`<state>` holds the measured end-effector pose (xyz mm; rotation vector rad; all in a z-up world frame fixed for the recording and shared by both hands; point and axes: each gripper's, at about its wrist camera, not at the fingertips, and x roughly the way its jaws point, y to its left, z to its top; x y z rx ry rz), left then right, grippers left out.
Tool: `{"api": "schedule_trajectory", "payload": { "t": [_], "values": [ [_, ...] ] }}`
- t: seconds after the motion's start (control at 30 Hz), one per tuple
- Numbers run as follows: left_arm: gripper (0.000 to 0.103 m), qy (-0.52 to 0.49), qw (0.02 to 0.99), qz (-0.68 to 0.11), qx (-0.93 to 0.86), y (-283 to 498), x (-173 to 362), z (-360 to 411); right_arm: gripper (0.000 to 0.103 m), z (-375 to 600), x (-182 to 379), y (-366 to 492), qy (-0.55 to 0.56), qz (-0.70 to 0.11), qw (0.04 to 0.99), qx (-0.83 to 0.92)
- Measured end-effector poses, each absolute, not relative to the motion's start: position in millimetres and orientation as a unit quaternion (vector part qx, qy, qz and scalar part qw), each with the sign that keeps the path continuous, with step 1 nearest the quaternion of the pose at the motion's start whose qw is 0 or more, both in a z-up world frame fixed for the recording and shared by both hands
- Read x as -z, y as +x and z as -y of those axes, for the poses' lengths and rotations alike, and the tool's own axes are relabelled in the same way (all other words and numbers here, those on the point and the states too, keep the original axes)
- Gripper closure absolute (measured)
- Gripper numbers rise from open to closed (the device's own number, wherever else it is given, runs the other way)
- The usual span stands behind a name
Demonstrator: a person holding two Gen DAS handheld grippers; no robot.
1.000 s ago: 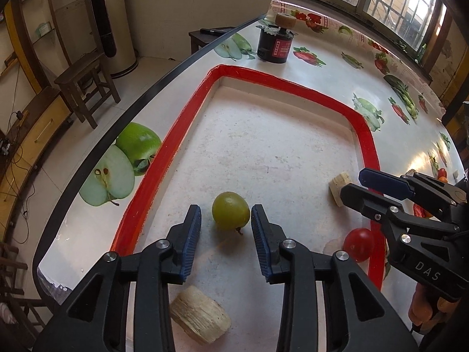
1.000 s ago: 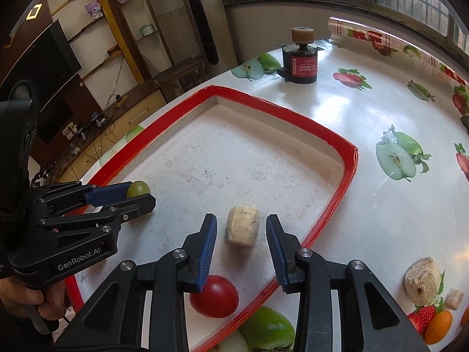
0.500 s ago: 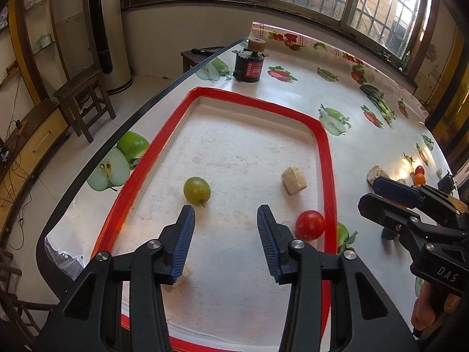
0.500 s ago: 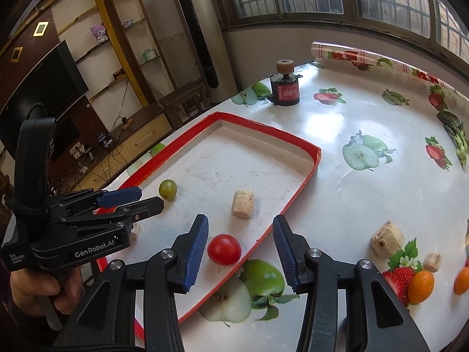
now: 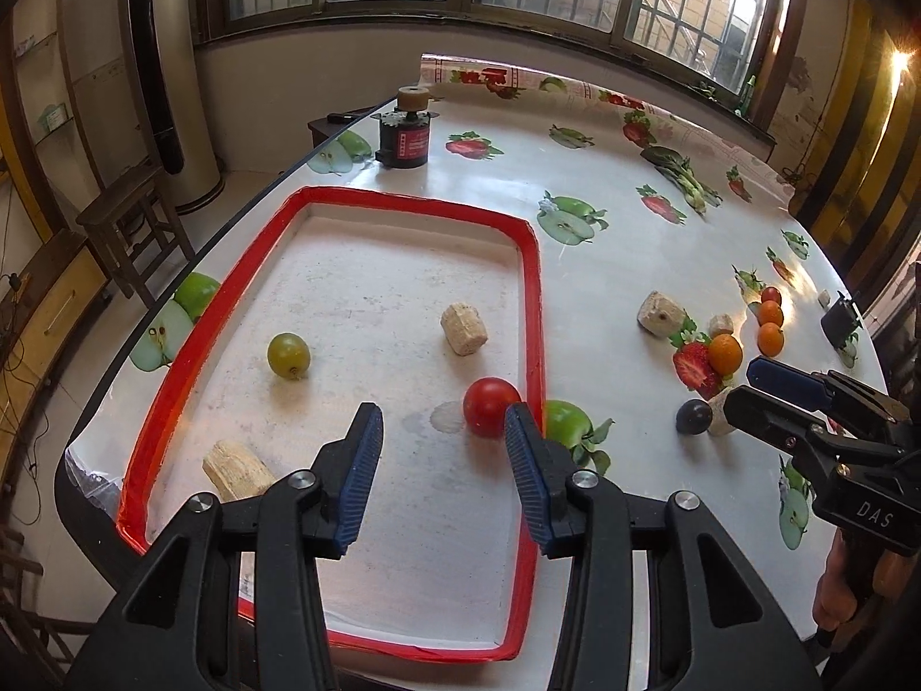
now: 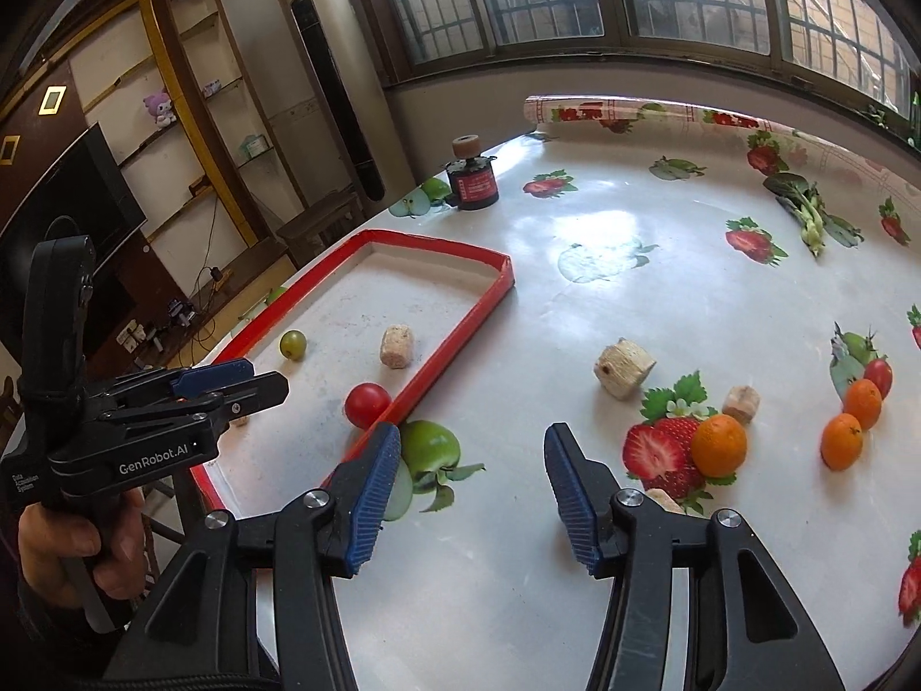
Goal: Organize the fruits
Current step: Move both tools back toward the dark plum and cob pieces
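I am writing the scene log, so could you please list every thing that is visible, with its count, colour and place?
tray: 1, red rim, white floor, on table's left part
green grape: 1, in tray
red tomato: 1, in tray by right rim
beige blocks: 2 in tray, at least 3 on table
oranges: 3, on table right of tray
small red fruit: 1, beside oranges
dark plum: 1, on table
black jar: 1, red label, far table edge
table: 1, white fruit-print cloth
left gripper: black, blue pads, open, above tray
right gripper: same, open, above table
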<state>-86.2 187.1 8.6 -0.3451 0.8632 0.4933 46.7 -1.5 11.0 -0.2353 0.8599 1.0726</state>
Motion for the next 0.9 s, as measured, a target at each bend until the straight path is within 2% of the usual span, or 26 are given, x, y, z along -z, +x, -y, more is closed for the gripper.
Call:
{"api": "schedule_trajectory", "payload": {
  "t": [0.1, 0.23, 0.9],
  "values": [
    [0.061, -0.162, 0.866, -0.412, -0.231, -84, -11, -180, 0.049, 17, -10, 51, -0.104, -0.397, 0.773, -0.484],
    [0.05, -0.158, 0.87, -0.41, -0.224, -81, -13, -169, 0.049, 40, -7, 57, -0.093, -0.401, 0.783, -0.466],
    [0.05, -0.128, 0.874, -0.441, -0.158, -44, 0, -101, 0.049, 133, 16, 90, -0.056, -0.428, 0.813, -0.391]
  ]
}}
